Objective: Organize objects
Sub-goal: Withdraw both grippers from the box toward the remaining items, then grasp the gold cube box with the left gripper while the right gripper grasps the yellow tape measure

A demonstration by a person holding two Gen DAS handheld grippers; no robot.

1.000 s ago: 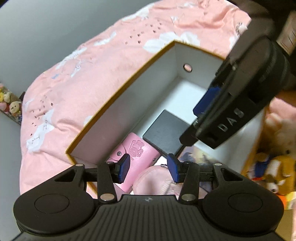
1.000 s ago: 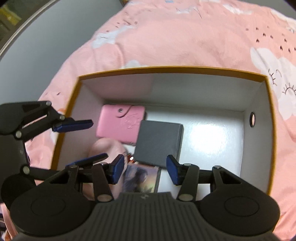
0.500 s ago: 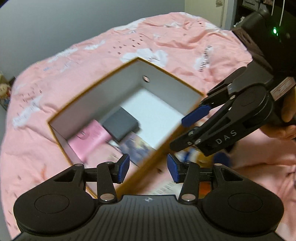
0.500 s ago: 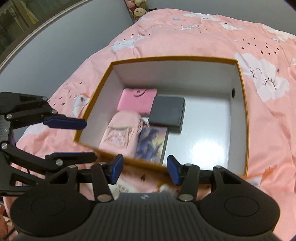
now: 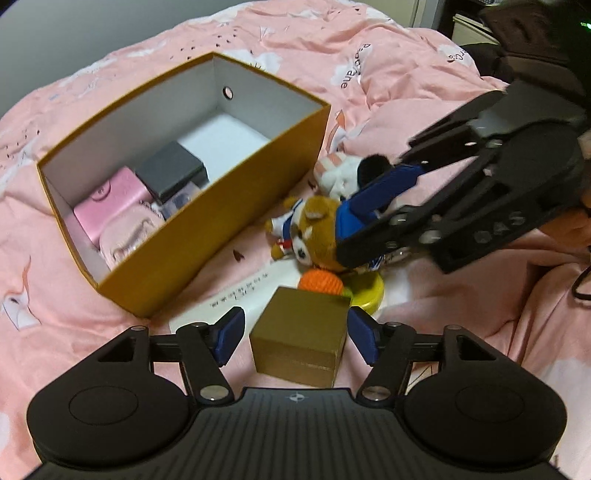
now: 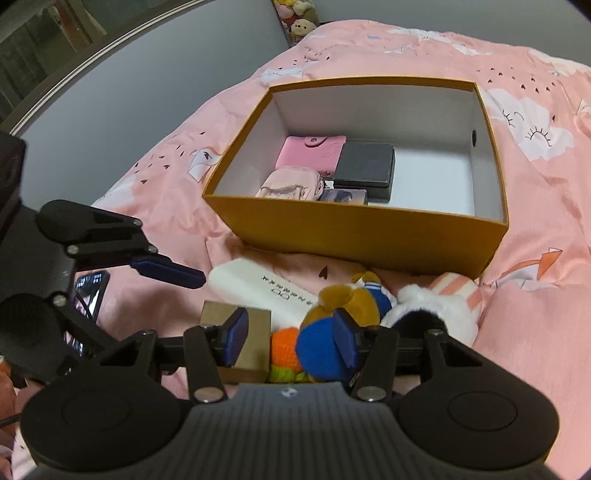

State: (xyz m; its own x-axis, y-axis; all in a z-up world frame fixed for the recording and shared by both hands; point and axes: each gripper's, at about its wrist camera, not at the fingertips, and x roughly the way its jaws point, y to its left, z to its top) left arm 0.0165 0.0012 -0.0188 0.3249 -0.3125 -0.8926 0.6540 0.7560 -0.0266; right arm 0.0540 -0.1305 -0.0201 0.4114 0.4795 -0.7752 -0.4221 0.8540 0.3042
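An orange box (image 5: 207, 236) with white inner walls stands on the pink bedspread. It holds a pink wallet (image 6: 312, 151), a dark grey case (image 6: 364, 166), a pink pouch (image 6: 288, 184) and a picture card (image 6: 343, 195). In front of it lies a gold cube (image 5: 299, 339). My left gripper (image 5: 295, 338) is opening with the cube between its pads, which are not pressing on it. My right gripper (image 6: 290, 336) stands open over an orange knitted ball (image 6: 286, 345) and a brown plush toy in blue (image 6: 347, 299).
A white plush with a black ear (image 5: 340, 173) lies beside the brown one. A yellow disc (image 5: 365, 291) sits under the ball, and a white printed pack (image 6: 258, 284) lies near the box front. A phone (image 6: 86, 291) rests at the left. Several plush toys (image 6: 299, 14) sit far back.
Both grippers have drawn back from over the box's inside to the loose things in front of it. The left jaws have widened, now on either side of the gold cube.
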